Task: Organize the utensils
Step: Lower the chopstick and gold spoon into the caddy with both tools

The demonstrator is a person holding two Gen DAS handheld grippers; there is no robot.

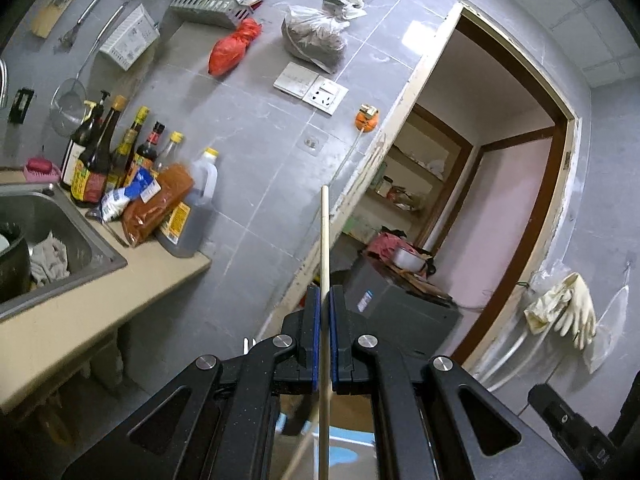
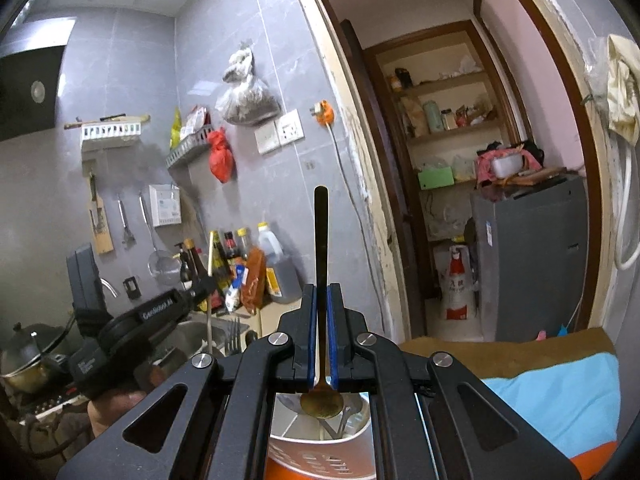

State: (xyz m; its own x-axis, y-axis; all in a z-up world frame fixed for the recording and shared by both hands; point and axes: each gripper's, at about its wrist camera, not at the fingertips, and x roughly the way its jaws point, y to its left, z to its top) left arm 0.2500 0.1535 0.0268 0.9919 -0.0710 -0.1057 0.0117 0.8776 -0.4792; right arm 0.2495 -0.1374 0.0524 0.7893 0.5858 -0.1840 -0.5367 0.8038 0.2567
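At lower centre of each view, the left gripper (image 1: 325, 300) clamps a chopstick (image 1: 324, 236) and the right gripper (image 2: 322, 300) clamps a spoon (image 2: 321, 280); both are lifted, and neither is placed yet.

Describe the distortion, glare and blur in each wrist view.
Left wrist view: fisheye bends the door frame into a curve, black vignette in the corners, window glare on the wall tiles; the chopstick is sharp. Right wrist view: same bowing and vignette; the spoon is crisp, its bowl slightly soft.
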